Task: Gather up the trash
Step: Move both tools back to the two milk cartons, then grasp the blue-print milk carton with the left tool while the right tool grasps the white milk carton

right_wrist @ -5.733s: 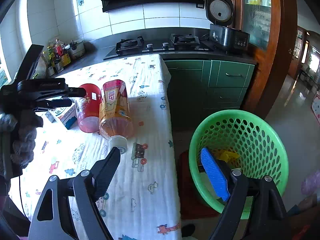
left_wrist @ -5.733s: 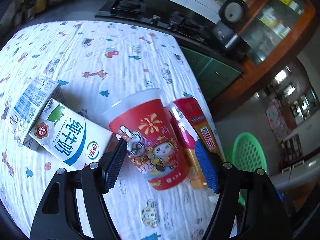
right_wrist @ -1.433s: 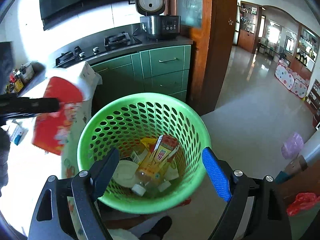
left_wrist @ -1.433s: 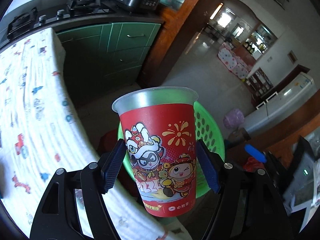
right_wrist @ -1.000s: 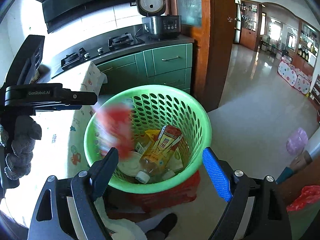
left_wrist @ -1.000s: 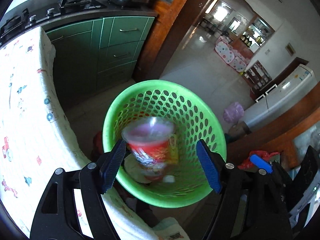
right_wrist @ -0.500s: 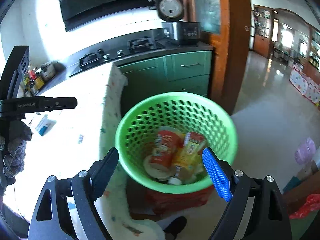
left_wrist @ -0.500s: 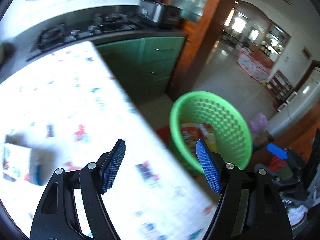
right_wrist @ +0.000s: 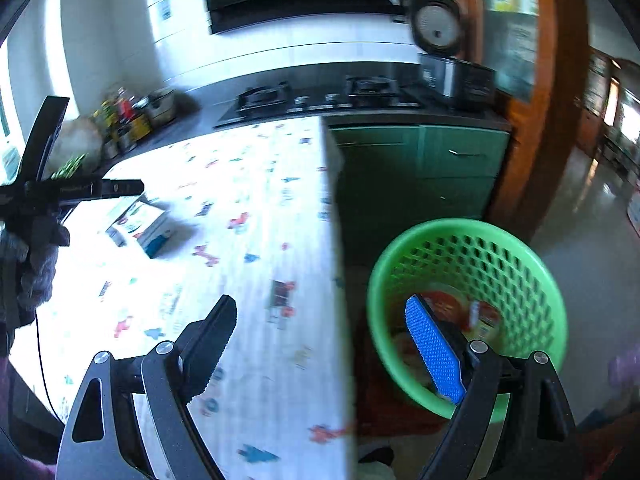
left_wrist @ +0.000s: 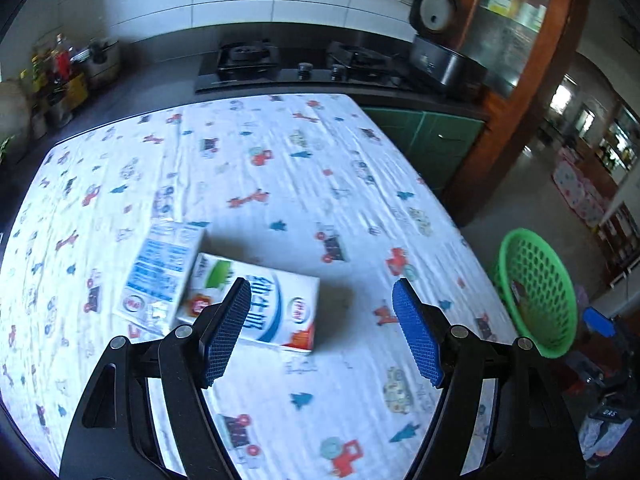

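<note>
A white and blue milk carton (left_wrist: 256, 308) lies on its side on the cartoon-print tablecloth (left_wrist: 304, 184), with a smaller blue-labelled carton (left_wrist: 160, 272) against its left side. My left gripper (left_wrist: 322, 328) is open and empty, a little above the cloth, just right of the milk carton. The green basket (right_wrist: 472, 308) stands on the floor right of the table and holds the red cup (right_wrist: 440, 304) and other trash. My right gripper (right_wrist: 320, 344) is open and empty over the table edge beside the basket. The cartons also show in the right wrist view (right_wrist: 138, 226).
The basket shows at the right in the left wrist view (left_wrist: 534, 292). A dark counter with a gas hob (left_wrist: 296, 66) and a rice cooker (left_wrist: 440, 52) runs behind the table. Green cabinets (right_wrist: 416, 172) stand behind the basket. Jars (left_wrist: 60, 80) crowd the counter's left end.
My left gripper carried the red cup from the table over the basket and let it drop in. It has swung back over the table and faces the cartons. My right gripper has pulled back.
</note>
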A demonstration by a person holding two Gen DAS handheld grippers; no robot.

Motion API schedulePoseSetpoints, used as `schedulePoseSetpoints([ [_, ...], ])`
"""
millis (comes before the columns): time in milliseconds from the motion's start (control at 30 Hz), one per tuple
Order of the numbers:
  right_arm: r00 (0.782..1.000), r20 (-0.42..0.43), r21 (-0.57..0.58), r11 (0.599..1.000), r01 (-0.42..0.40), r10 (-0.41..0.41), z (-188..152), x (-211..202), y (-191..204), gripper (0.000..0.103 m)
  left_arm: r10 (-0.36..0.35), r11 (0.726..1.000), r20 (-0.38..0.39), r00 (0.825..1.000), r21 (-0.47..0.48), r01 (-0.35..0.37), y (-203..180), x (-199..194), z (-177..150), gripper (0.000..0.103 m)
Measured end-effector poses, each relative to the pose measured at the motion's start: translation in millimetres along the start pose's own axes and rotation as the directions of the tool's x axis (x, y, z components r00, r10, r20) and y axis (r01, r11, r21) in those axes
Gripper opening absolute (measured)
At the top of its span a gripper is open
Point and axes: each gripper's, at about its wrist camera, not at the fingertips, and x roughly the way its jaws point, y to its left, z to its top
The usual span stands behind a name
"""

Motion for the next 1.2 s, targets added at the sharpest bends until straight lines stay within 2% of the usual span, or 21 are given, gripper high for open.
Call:
schedulePoseSetpoints([
  [367, 0.993, -0.047, -0.143, 0.983, -0.118, 0.112, 37.0, 50.3, 79.4, 0.084, 0.097, 0.991, 0.017, 0.995, -0.093, -0.095, 90.6, -20.9, 2.7, 0.073],
  [533, 0.984, -0.072, -0.199, 0.964, -0.174, 0.163, 50.6, 73.1, 113.7, 0.084, 0.116, 0.986, 0.009, 0.993, -0.126, -0.114, 114.6, -21.3, 4.0, 0.073],
  [733, 0.97, -0.115, -0.257, 0.937, -0.238, 0.214, 64.9, 102.8, 150.3, 0.084, 0.145, 0.983, -0.001, 0.989, -0.118, -0.144, 134.4, -22.3, 5.8, 0.073],
  [933, 0.953, -0.179, -0.346, 0.891, -0.294, 0.245, 72.9, 141.5, 188.5, 0.084, 0.145, 0.981, -0.013, 0.989, -0.131, -0.146, 154.7, -21.7, 8.1, 0.073],
  [1200, 0.937, -0.244, -0.49, 0.802, -0.342, 0.25, 79.7, 187.4, 236.4, 0.087, 0.146, 0.975, -0.047, 0.988, -0.163, -0.152, 181.6, -11.5, 6.9, 0.073],
])
